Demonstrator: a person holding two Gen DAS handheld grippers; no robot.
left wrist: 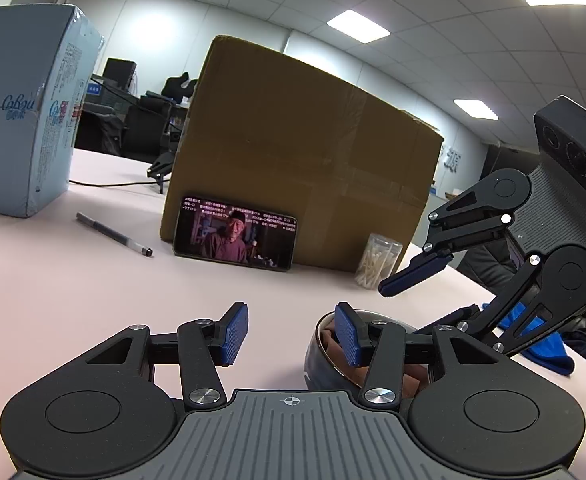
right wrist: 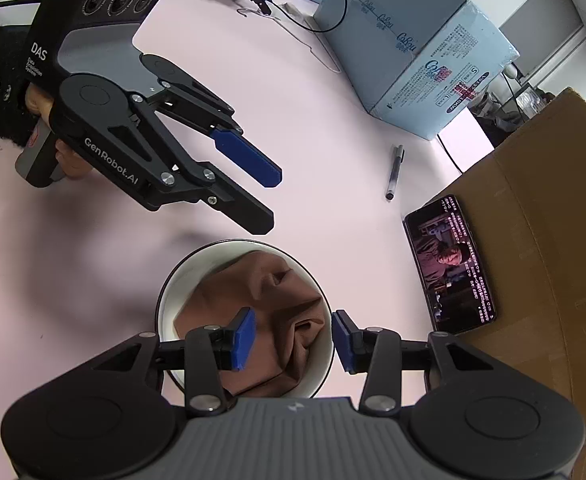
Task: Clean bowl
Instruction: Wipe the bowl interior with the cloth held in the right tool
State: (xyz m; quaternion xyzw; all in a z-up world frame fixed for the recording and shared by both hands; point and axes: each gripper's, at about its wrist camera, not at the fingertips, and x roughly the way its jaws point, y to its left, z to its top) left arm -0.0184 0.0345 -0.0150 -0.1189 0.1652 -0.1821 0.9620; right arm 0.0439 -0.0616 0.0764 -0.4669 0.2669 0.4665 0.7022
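The round white-inside bowl (right wrist: 165,312) sits on the pink table (right wrist: 333,160), soft brown cloth (right wrist: 261,300) inside; right gripper (right wrist: 293,340) fingers are apart above the cloth, holding nothing; left gripper (right wrist: 271,204), at eleven o'clock, fingers apart, empty; pinch the cloth's middle, then rub round.

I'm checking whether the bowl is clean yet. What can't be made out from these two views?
- Bowl inner bottom, right wrist view: covered by the brown cloth.
- Bowl's near rim, same view: hidden behind the right gripper.
- Bowl, left wrist view: mostly behind the left gripper.
- Any stains on the bowl's white wall: too small to tell.
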